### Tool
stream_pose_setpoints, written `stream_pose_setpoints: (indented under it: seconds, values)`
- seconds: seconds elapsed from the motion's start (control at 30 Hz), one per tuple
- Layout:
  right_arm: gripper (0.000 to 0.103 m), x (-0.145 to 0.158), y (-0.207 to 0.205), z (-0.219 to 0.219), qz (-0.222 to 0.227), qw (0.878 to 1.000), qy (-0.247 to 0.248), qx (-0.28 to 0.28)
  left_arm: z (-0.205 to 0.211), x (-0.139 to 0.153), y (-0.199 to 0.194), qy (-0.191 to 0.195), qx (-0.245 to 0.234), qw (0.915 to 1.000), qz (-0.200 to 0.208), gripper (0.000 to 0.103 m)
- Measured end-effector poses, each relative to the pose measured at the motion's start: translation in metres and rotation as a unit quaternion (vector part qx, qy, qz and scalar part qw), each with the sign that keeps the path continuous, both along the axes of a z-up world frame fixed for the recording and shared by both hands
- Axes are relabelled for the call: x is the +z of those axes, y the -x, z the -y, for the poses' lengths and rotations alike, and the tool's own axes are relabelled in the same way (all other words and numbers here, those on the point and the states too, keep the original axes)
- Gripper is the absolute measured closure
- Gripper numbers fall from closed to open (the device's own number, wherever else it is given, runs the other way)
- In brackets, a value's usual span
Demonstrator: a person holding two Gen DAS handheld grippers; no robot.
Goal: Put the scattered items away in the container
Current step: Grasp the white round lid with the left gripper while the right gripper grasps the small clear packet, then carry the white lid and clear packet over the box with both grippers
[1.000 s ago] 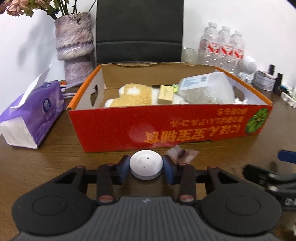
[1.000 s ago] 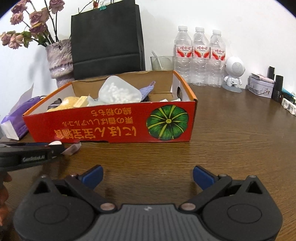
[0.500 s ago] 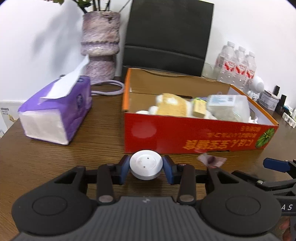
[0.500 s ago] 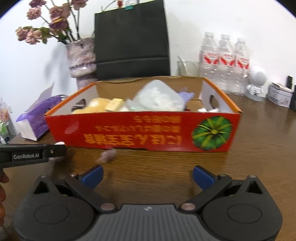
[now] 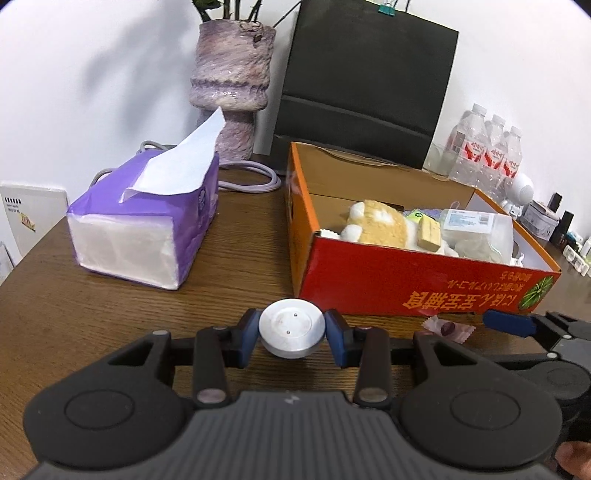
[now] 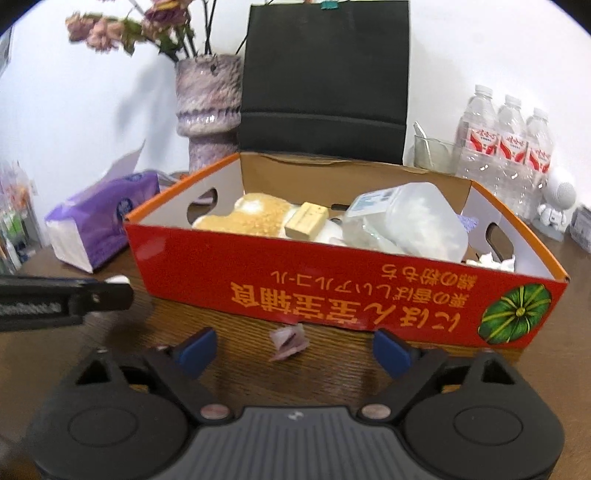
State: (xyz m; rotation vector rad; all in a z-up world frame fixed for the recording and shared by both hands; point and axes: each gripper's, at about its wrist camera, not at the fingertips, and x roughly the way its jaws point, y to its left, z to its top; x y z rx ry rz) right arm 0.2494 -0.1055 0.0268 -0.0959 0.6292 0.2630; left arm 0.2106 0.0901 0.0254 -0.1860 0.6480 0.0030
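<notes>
1. Two tongs work over a brown wooden counter [image 5: 229, 266] in front of a red cardboard box [image 6: 332, 280] with an orange rim and a green pumpkin printed on its front.
2. Left tongs [image 5: 291, 338]: narrow, their blue pads pressed on either side of a round white disc [image 5: 291, 328], which they hold above the counter just short of the box's near left corner.
3. Right tongs [image 6: 293, 349]: wide but closing, nothing pressed between the blue pads. A small purple candy wrapper [image 6: 288, 341] lies on the counter between them, close to the box's front wall. No pad touches it.
4. In the left wrist view the same wrapper [image 5: 447, 328] lies right of the disc, with one blue pad of the right tongs [image 5: 509, 323] just beside it.
5. Inside the box: a yellow and white plush toy [image 6: 255, 216], a small tan block [image 6: 306, 219] resting on it, and a clear plastic tub [image 6: 410, 221] with a white label, tilted. Crumpled white paper [image 6: 491, 262] sits in the right front corner.
6. Left of the box a purple tissue pack [image 5: 144, 221] lies on the counter, one white tissue sticking up.
7. Behind it stands a mottled purple vase [image 5: 231, 77] with dried pink flowers [image 6: 125, 26], and a black paper bag [image 5: 365, 92] stands behind the box.
8. At the far right, three water bottles [image 6: 506, 147] stand in a row by a small white robot figure [image 6: 557, 203].
</notes>
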Motion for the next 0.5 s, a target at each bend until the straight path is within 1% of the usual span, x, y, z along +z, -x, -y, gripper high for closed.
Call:
stream_pose_setpoints:
  seconds: [0.03, 0.07, 0.1, 0.17, 0.2, 0.23, 0.5]
  values:
    - [0.025, -0.001, -0.002, 0.000, -0.003, 1.000, 0.003, 0.000, -0.001, 0.000, 0.000, 0.002, 0.000, 1.0000, 0.001, 0.063]
    - [0.035, -0.002, -0.003, 0.000, -0.007, 1.000, 0.002, 0.000, 0.000, 0.001, 0.001, 0.003, -0.001, 1.0000, 0.002, 0.063]
    - [0.041, -0.002, -0.004, 0.001, -0.011, 1.000, -0.001, 0.000, 0.000, 0.001, 0.001, 0.003, -0.002, 1.0000, 0.003, 0.063]
    - [0.065, -0.002, -0.006, 0.003, -0.018, 1.000, -0.009, 0.004, 0.001, 0.002, 0.002, 0.003, -0.004, 1.0000, 0.005, 0.063]
    - [0.071, -0.002, -0.006, 0.003, -0.019, 1.000, -0.008, 0.006, 0.002, 0.002, 0.002, 0.003, -0.004, 1.0000, 0.005, 0.063]
    - [0.085, -0.001, -0.005, 0.003, -0.019, 1.000, -0.005, 0.007, 0.002, 0.003, 0.003, 0.003, -0.005, 1.0000, 0.006, 0.063]
    - [0.085, 0.001, 0.003, 0.015, -0.023, 0.999, -0.033, 0.009, 0.003, 0.005, 0.006, 0.002, -0.005, 0.9999, 0.013, 0.063]
